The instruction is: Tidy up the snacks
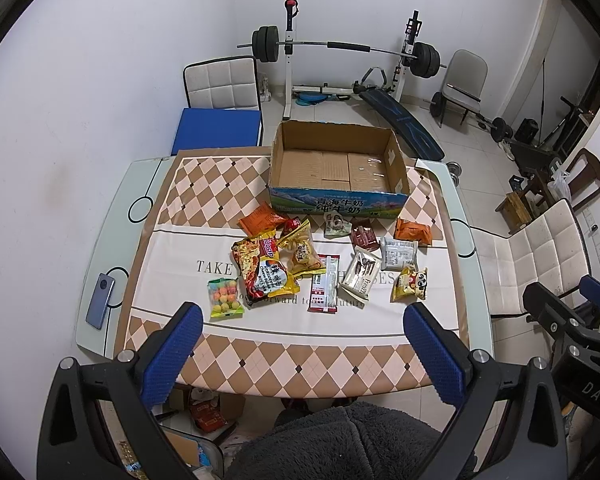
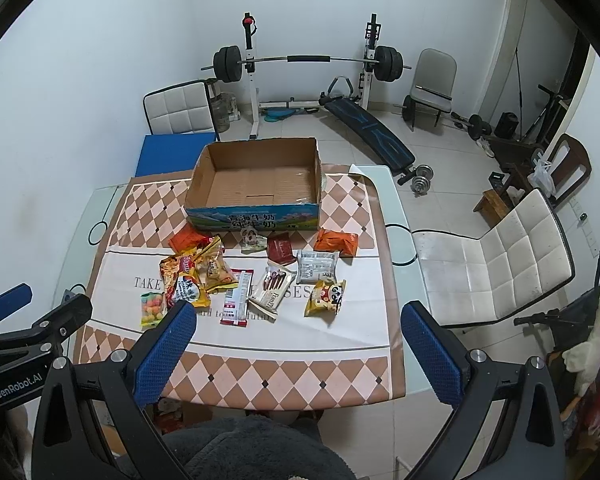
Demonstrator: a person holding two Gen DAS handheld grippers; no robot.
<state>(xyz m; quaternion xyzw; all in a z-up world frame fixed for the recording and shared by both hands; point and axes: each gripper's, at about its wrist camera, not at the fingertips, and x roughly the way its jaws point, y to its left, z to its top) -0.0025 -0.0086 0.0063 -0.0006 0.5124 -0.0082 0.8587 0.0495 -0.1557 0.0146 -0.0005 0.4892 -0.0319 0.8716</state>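
Snacks (image 1: 324,260) beyond hand-held gripper (image 1: 304,320)

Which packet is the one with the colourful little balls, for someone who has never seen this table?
Start at the open cardboard box at the table's far side. Snacks lie scattered in front of it; go to the nearest, leftmost one. The clear bag of candy balls shows orange, pink and yellow-green spheres, unlike the printed wrappers beside it.

Cardboard box (image 1: 337,168): matt brown corrugated interior, glossy printed outer face. Snack packets (image 1: 265,270): glossy crinkled plastic film. Tablecloth (image 1: 296,356): smooth with a slight sheen. Table (image 1: 100,248): glossy glass. Left gripper (image 1: 304,354) pads (image 1: 176,354): blue, ribbed; frame matt black.
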